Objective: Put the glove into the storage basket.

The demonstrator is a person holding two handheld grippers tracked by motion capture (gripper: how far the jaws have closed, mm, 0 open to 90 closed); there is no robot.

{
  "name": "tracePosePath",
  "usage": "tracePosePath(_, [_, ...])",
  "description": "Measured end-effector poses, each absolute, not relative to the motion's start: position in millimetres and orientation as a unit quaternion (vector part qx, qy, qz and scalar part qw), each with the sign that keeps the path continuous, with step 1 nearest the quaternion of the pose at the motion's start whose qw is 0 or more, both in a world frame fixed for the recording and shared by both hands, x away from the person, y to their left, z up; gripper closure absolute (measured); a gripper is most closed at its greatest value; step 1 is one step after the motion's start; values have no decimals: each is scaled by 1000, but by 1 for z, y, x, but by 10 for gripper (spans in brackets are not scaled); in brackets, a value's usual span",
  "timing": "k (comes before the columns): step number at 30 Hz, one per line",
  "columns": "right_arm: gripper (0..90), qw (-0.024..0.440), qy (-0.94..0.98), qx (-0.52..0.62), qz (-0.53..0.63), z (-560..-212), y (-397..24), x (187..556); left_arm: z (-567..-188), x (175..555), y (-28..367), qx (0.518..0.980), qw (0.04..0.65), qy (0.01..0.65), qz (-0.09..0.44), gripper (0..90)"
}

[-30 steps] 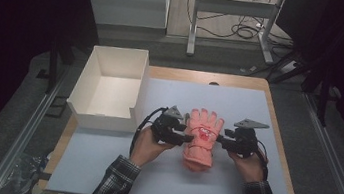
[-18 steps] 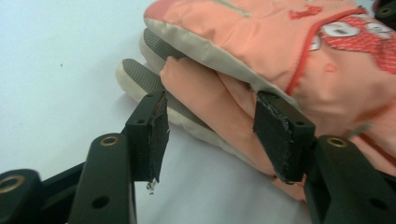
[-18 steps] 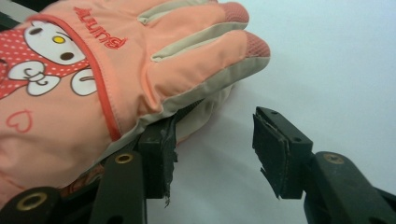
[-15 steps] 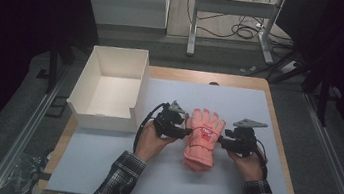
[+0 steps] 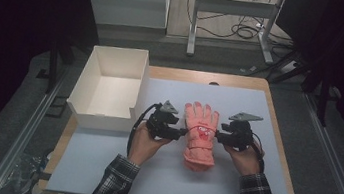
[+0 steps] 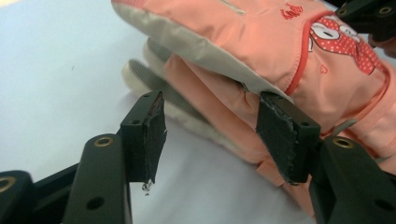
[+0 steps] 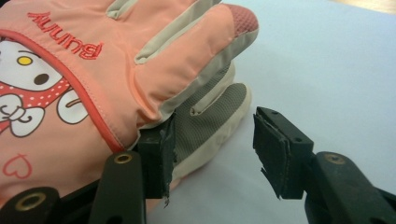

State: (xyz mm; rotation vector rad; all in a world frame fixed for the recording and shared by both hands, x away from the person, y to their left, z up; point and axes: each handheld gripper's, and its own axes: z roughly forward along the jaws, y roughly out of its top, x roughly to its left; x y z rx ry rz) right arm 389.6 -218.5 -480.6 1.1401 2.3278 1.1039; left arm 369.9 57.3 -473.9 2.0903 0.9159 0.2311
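While the white box [image 5: 111,86] sits at the table's left edge, the left gripper [image 5: 179,132] has just been opening, its jaws released around the pink gloves [image 5: 199,136] mid-table. Right of them, the right gripper [image 5: 219,136] gapes too, one pad tucked under the top glove, contact unclear; the lower glove is mostly hidden.

Wooden table [image 5: 279,108] covered by a pale mat [image 5: 229,185]. Lying on the mat: a pink glove [image 5: 200,138] at centre, fingers toward the far edge; an open white box [image 5: 111,86] at far left.
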Motion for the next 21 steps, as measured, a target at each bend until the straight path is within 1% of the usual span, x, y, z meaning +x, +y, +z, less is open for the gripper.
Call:
tracePosePath(3, [472,158,820,402,375,-486,-215,397,-482,374,57,833,404,370,78,407])
tracePosePath(7, [452,155,818,411,372,-491,-220,401,-483,375,55,835,403,367,75,386])
tracePosePath(16, [434,169,810,407,386,-481,-237,386,-485,368,62,834,401,370,76,341])
tracePosePath(19, [430,167,813,404,385,-483,-240,379,-489,364,69,833,401,374,75,307])
tracePosePath(21, [424,167,817,401,380,-487,-242,375,-492,361,74,831,401,377,77,258])
